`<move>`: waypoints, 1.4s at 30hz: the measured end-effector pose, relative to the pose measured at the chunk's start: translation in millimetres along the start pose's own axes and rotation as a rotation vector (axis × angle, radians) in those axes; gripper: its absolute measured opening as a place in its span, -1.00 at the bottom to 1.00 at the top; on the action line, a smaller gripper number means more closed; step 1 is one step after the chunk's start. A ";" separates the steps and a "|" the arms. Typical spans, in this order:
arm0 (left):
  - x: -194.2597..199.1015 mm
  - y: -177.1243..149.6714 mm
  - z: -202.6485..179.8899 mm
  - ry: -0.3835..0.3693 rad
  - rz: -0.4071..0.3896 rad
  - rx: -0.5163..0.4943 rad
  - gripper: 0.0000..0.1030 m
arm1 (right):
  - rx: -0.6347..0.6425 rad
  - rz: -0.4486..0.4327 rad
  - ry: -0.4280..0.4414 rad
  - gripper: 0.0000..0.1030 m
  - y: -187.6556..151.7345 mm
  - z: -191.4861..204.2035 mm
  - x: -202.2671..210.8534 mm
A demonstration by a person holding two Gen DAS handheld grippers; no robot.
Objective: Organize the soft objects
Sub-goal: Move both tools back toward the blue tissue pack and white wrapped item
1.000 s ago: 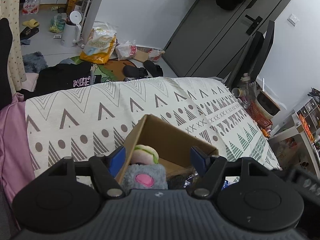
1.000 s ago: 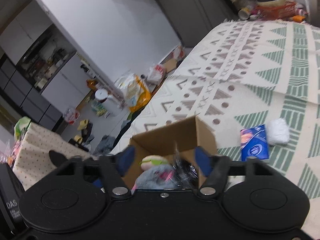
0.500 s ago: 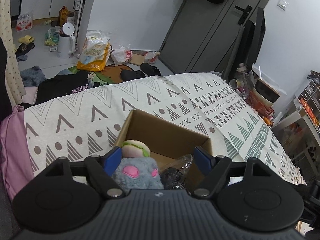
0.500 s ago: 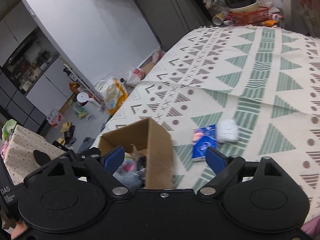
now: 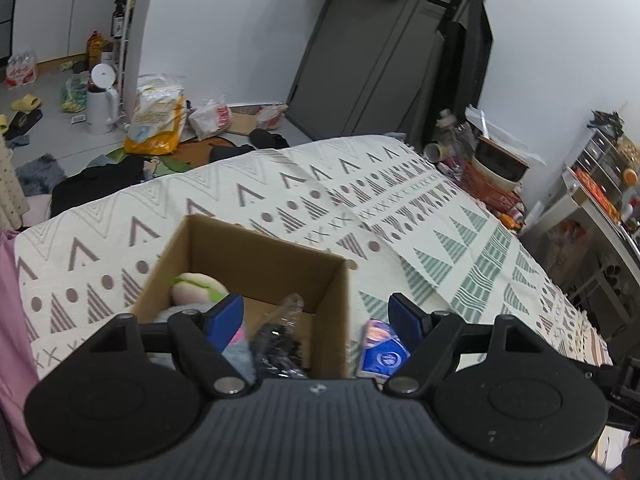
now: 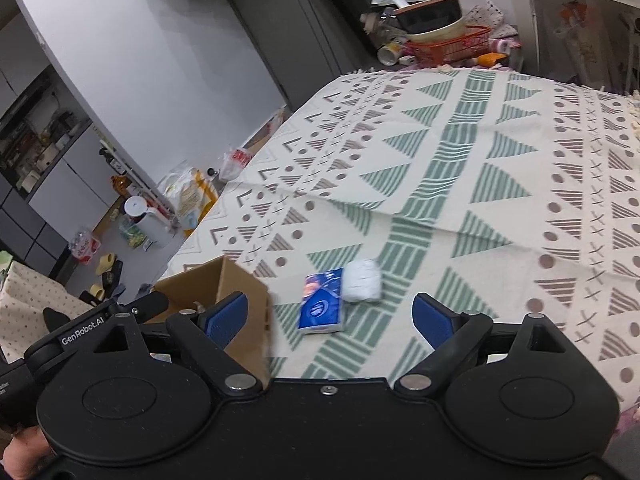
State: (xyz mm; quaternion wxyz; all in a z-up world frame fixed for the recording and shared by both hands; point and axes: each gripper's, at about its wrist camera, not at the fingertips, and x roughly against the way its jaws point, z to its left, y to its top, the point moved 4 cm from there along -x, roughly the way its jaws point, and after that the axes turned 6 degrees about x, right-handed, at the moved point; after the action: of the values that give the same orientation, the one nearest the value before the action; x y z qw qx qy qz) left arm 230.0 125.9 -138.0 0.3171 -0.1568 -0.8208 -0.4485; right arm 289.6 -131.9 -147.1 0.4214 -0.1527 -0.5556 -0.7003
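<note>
An open cardboard box sits on the patterned bedspread. Inside it lie a burger-shaped plush, a grey-and-pink plush and a crinkly bag with dark contents. My left gripper hovers open over the box's right wall. In the right wrist view, a blue tissue pack and a white rolled cloth lie on the bedspread right of the box. My right gripper stands open just above the tissue pack, holding nothing. The tissue pack also shows by the left gripper's right finger.
The bed's far edge drops to a floor cluttered with bags, a white kettle, clothes and slippers. A red basket with bowls stands past the bed's far corner. A pink sheet edges the bed at left.
Both grippers have swung right. The right gripper has left the box and now frames the tissue pack and white cloth, with its fingers spread wider. The crinkly bag now lies in the box.
</note>
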 end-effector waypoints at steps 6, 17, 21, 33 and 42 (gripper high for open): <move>-1.9 -11.9 -25.5 -0.011 0.012 -0.046 0.52 | -0.040 -0.006 0.002 0.74 1.6 -29.0 3.7; -11.1 -22.5 -63.5 -0.005 0.036 -0.122 0.52 | -0.102 -0.009 0.048 0.74 -0.5 -68.7 -6.9; -18.8 -25.7 -75.7 0.012 0.055 -0.139 0.51 | -0.139 -0.006 0.077 0.74 -1.2 -81.6 -18.7; -53.3 -42.2 -91.7 0.055 0.128 -0.117 0.32 | -0.220 0.034 0.215 0.52 -0.7 -97.7 -64.9; -74.3 -50.8 -104.8 0.115 0.130 -0.158 0.26 | -0.244 0.084 0.232 0.46 -3.4 -109.5 -94.2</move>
State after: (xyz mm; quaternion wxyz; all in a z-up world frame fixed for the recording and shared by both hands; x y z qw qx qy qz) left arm 298.0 12.5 -177.8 0.3785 -0.2081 -0.7517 -0.4984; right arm 371.2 -191.5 -250.4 0.4898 -0.1438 -0.4071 -0.7574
